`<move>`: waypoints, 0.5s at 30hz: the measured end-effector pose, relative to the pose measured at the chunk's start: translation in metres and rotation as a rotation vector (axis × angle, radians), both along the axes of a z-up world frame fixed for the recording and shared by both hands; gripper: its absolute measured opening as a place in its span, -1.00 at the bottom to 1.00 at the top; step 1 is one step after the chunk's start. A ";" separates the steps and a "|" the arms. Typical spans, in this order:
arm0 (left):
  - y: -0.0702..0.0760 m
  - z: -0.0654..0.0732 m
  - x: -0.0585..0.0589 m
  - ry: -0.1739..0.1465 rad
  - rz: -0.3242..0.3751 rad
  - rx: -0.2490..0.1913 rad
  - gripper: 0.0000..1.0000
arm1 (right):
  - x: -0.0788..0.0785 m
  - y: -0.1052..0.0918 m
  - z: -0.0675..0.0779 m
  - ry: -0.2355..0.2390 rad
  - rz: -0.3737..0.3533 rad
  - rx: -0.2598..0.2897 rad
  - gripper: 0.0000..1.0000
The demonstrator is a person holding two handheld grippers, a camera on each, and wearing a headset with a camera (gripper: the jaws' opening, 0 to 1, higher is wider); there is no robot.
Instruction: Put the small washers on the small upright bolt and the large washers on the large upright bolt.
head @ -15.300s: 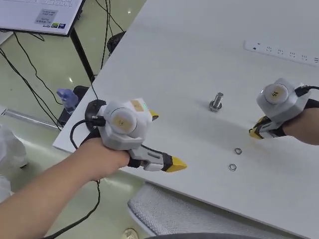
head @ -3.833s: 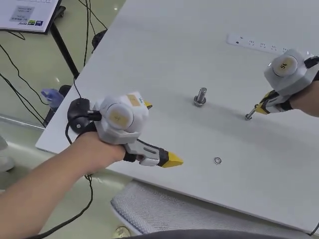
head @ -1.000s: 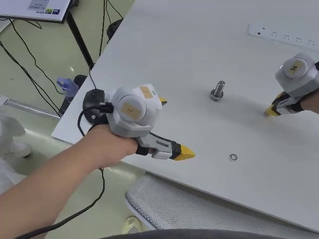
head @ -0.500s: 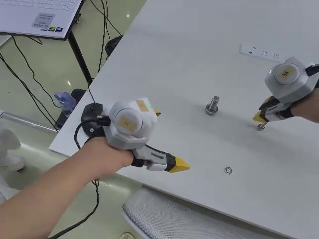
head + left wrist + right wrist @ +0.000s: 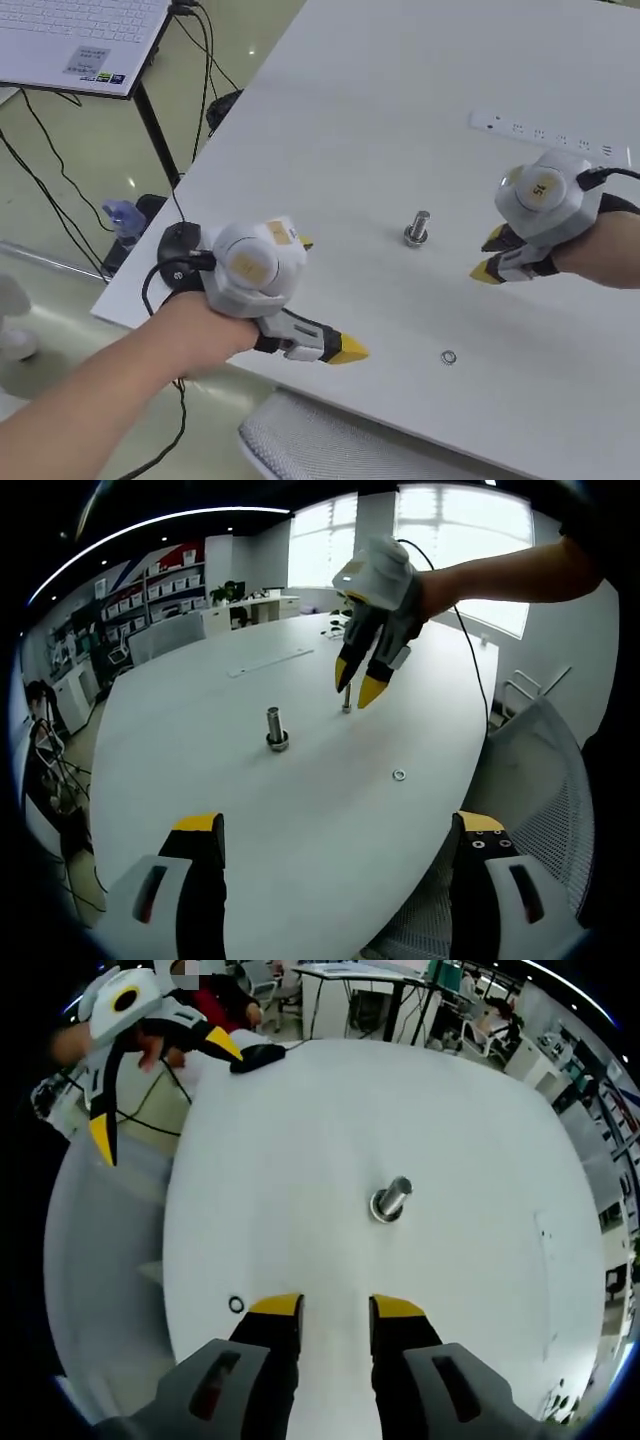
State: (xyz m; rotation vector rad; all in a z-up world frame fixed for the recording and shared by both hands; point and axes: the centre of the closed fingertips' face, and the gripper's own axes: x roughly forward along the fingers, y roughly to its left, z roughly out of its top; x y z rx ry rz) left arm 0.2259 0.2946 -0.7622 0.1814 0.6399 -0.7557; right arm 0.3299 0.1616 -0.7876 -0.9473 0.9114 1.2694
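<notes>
Holds left gripper [image 5: 326,296] over the table [image 5: 330,120] edge, well apart from the big bolt [image 5: 417,228], jaws spread wide on nothing. Holds right gripper [image 5: 489,255] near the big bolt's other side, jaws parted by a narrow gap, empty, tips just above the small bolt [image 5: 346,704]. Finds one washer [image 5: 449,357] flat on the table, apart from the big bolt, toward the near edge.

Left gripper [image 5: 325,296] holds its fingers spread wide; right gripper [image 5: 490,255] holds them narrowly parted.
</notes>
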 end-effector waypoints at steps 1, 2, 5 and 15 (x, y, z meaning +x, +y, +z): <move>0.000 0.000 0.000 -0.001 0.000 0.000 0.88 | -0.003 0.001 0.001 -0.001 0.004 0.000 -0.44; 0.000 0.001 0.000 -0.002 0.000 0.001 0.88 | -0.008 0.003 0.002 0.000 0.013 0.004 -0.43; 0.000 0.001 0.000 -0.002 0.004 0.000 0.88 | -0.019 0.007 0.002 0.007 0.030 0.013 -0.42; -0.001 -0.003 0.000 0.001 0.004 0.008 0.85 | -0.051 0.010 -0.005 0.048 0.051 0.041 -0.39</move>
